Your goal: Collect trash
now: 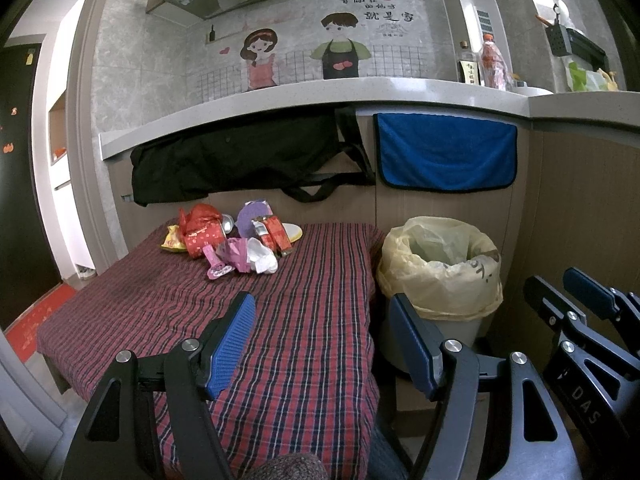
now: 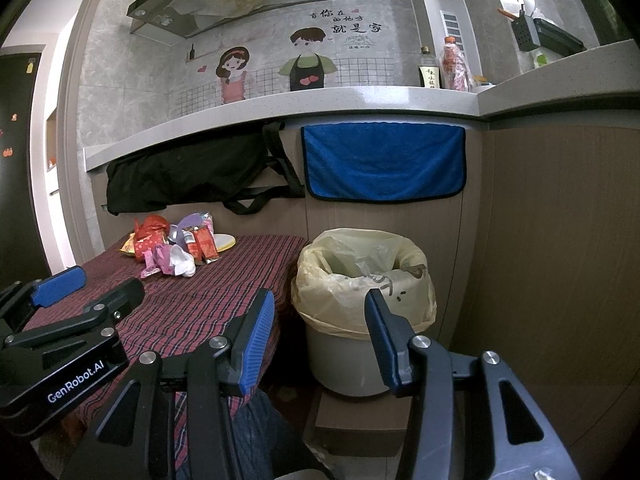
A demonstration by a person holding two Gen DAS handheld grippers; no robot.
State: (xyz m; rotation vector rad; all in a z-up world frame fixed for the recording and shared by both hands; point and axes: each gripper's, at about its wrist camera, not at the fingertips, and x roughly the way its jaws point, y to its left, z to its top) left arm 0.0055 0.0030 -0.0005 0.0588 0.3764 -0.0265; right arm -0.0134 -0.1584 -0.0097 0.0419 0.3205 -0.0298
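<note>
- Both sets of jaws stand apart and empty: left gripper (image 1: 322,342) over the plaid table (image 1: 168,312), right gripper (image 2: 320,338) near the lined bin (image 2: 362,300).
- Trash pile (image 1: 236,240) sits at the table's far left; tangled wrappers could spill or snag when grabbed.

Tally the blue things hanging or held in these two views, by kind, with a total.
Blue towel hanging below the counter: 1
Blue pads on the left gripper, open: 2
Blue pads on the right gripper, open: 2
Total: 5
</note>
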